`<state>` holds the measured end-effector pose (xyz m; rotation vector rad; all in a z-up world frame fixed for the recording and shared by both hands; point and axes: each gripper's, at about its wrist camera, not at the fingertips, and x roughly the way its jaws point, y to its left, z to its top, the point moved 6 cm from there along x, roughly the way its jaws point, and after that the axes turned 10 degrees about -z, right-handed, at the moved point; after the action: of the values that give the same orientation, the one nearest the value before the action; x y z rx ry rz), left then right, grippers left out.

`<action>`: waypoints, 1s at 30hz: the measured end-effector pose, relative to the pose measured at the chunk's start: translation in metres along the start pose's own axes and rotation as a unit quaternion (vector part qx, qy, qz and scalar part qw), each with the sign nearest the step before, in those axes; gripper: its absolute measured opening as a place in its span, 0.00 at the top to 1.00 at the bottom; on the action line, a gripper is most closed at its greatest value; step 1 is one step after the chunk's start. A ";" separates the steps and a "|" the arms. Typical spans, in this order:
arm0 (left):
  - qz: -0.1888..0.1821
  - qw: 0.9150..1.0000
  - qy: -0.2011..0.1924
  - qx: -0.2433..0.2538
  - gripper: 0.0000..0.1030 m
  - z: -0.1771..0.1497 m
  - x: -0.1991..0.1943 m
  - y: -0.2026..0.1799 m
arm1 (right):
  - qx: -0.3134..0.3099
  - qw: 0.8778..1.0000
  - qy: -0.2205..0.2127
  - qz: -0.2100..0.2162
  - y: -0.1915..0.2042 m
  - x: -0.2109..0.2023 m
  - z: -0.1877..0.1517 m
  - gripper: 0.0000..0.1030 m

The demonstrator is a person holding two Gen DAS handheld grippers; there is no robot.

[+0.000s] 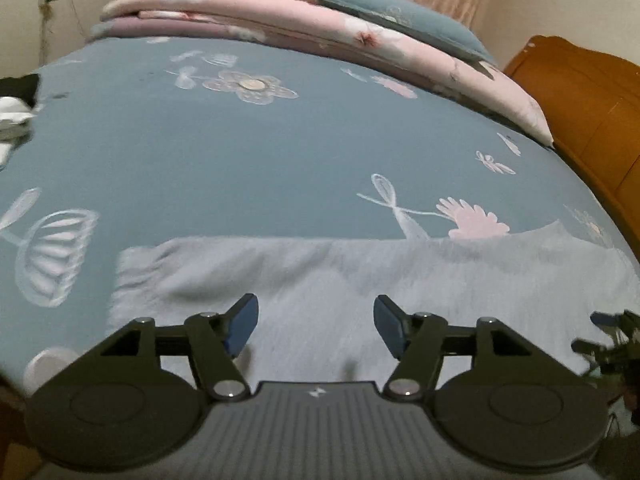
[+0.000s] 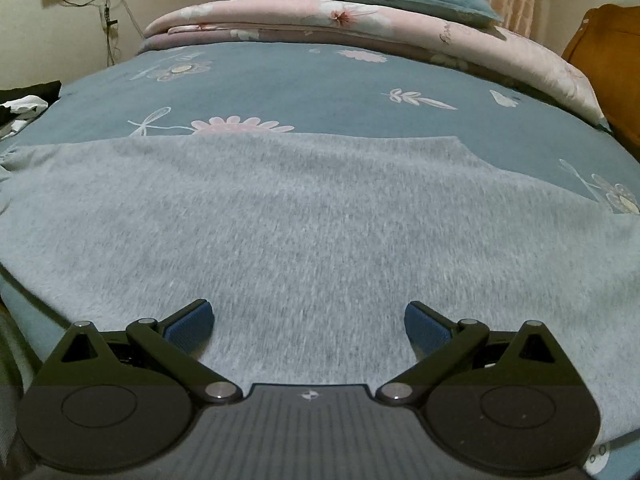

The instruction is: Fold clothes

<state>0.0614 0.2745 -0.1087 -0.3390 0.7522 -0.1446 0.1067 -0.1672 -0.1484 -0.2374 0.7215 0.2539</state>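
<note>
A light grey knit garment (image 2: pixel 312 216) lies spread flat on the blue flowered bedsheet (image 2: pixel 280 84), near the bed's front edge. In the left wrist view the same grey garment (image 1: pixel 360 276) shows its left end, with a straight far edge. My left gripper (image 1: pixel 316 326) hovers over that cloth with its blue pads apart and nothing between them. My right gripper (image 2: pixel 308 328) stands open wide above the middle of the garment, also holding nothing. At the right edge of the left wrist view, part of the right gripper (image 1: pixel 612 340) shows, blurred.
A folded pink flowered quilt (image 1: pixel 320 28) and a blue pillow (image 1: pixel 400 20) lie across the far end of the bed. A wooden headboard (image 1: pixel 580 92) stands at the right. Black and white clothes (image 1: pixel 16 108) are heaped beyond the bed's left edge. Curtains hang behind.
</note>
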 end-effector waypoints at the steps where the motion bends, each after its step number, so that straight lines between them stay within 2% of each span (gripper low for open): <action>1: -0.006 1.000 0.001 -0.003 0.38 0.003 0.010 -0.002 | 0.001 1.000 -0.002 0.000 0.000 0.000 0.000 0.00; 4: -0.031 0.999 0.015 -0.017 0.37 0.005 0.040 -0.005 | 0.003 1.000 -0.006 0.000 -0.001 0.000 -0.002 0.00; 6: -0.012 0.999 0.032 -0.035 0.37 -0.002 0.052 0.003 | 0.003 1.000 -0.007 -0.001 -0.001 0.000 -0.002 0.00; 9: -0.023 0.998 0.015 -0.049 0.35 -0.012 0.039 0.019 | 0.001 1.000 -0.007 -0.001 -0.001 0.000 -0.002 0.00; 11: -0.002 0.998 0.007 -0.063 0.35 -0.016 0.026 0.033 | 0.001 1.000 -0.009 -0.002 -0.001 -0.001 -0.002 0.00; 14: 0.055 0.997 0.005 -0.062 0.34 -0.022 0.011 0.054 | 0.000 1.000 -0.027 -0.002 -0.001 -0.001 -0.004 0.00; 15: 0.047 0.997 0.006 -0.066 0.34 -0.022 0.009 0.054 | 0.001 1.000 -0.031 -0.001 -0.001 -0.002 -0.005 0.00; 18: 0.069 0.997 0.025 -0.040 0.34 -0.014 0.013 0.036 | 0.003 0.999 -0.043 -0.002 -0.002 -0.003 -0.007 0.00; 19: 0.060 0.998 0.024 -0.025 0.34 -0.009 0.016 0.023 | 0.002 0.999 -0.045 -0.002 -0.002 -0.003 -0.007 0.00; 20: 0.032 0.999 0.025 -0.012 0.34 -0.004 0.020 0.004 | 0.002 0.999 -0.048 -0.002 -0.002 -0.003 -0.008 0.00; 22: -0.028 0.999 0.031 0.013 0.27 0.007 0.032 -0.035 | 0.002 0.999 -0.054 0.001 -0.002 -0.004 -0.009 0.00; 24: -0.086 0.994 0.045 0.042 0.22 0.015 0.054 -0.079 | 0.001 0.998 -0.056 0.002 -0.002 -0.004 -0.009 0.00; 26: -0.134 0.987 0.064 0.062 0.22 0.021 0.082 -0.119 | 0.001 0.998 -0.060 0.003 -0.002 -0.004 -0.010 0.00; 28: -0.163 0.980 0.087 0.067 0.22 0.020 0.110 -0.147 | 0.002 0.998 -0.065 0.005 -0.003 -0.005 -0.011 0.00; 30: -0.169 0.977 0.111 0.061 0.22 0.016 0.140 -0.162 | 0.002 0.997 -0.071 0.008 -0.003 -0.005 -0.013 0.00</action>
<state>0.1722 0.0921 -0.1306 -0.3352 0.8975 -0.5548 0.0961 -0.1750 -0.1537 -0.2075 0.5838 0.2818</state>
